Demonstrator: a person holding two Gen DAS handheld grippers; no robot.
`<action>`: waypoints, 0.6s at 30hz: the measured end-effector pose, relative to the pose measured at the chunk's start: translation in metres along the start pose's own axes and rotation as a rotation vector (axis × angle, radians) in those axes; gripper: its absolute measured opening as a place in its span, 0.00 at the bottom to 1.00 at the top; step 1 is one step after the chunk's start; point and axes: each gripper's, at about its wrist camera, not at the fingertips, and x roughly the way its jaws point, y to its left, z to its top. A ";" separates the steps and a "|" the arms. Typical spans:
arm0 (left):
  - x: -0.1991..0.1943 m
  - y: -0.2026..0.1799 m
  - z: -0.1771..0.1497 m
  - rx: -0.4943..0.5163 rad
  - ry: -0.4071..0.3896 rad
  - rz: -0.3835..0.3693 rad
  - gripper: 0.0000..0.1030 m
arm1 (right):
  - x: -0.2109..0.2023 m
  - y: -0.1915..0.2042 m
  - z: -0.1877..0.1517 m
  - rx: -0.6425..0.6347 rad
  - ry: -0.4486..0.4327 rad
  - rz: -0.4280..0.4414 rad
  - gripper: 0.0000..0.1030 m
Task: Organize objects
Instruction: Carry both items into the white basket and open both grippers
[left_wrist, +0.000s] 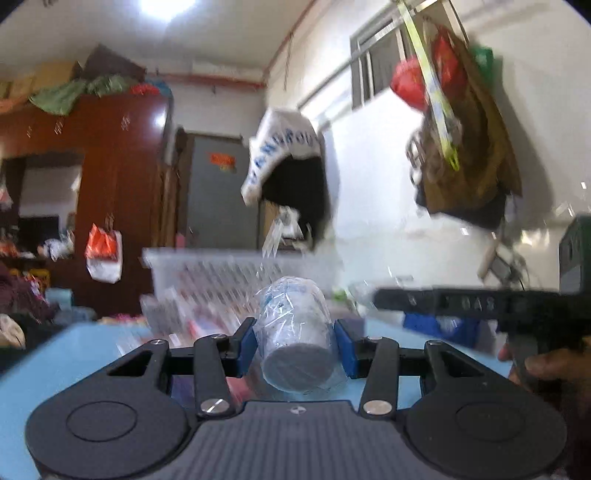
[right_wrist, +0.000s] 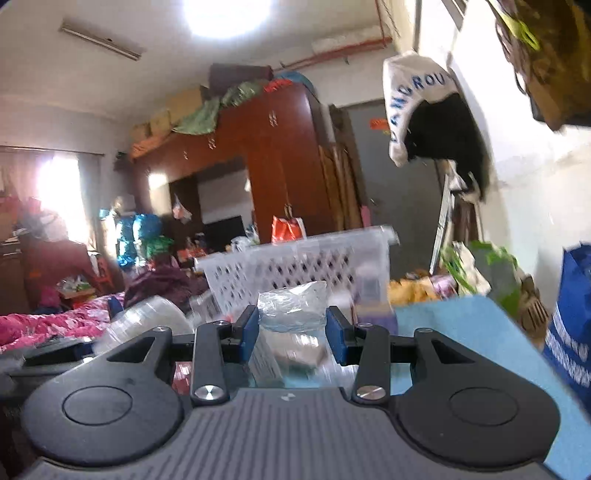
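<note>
- left gripper (left_wrist: 295, 341) clamps white plastic-wrapped cylindrical bottle (left_wrist: 293, 332), label unreadable
- right gripper (right_wrist: 291, 328) clamps clear crinkled plastic packet (right_wrist: 293, 304)
- white lattice plastic basket (right_wrist: 306, 258) just beyond both
- hanging white cloth (right_wrist: 413, 92) reads "DANGEROU"

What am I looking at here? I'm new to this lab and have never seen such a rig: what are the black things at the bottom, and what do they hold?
No robot here: a person holds a two-finger gripper in each hand, with a wide-angle camera on each looking along its fingers. The black linkages and blue pads are the gripper itself.

The left wrist view shows the left gripper shut on a white cup in clear wrap. At the right edge, the person's hand holds the other tool.

The right wrist view shows the right gripper shut on a clear plastic packet.

Beyond both are a blue table and a white lattice basket. The loose items beside it are too blurred to name.
</note>
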 end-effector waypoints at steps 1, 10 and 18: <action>0.001 0.007 0.011 -0.013 -0.007 -0.004 0.48 | 0.003 0.001 0.009 -0.012 -0.014 0.007 0.42; 0.117 0.066 0.146 -0.023 0.069 -0.022 0.48 | 0.102 0.002 0.108 -0.171 -0.052 -0.059 0.42; 0.228 0.106 0.138 -0.142 0.325 0.045 0.49 | 0.188 -0.009 0.082 -0.212 0.166 -0.093 0.44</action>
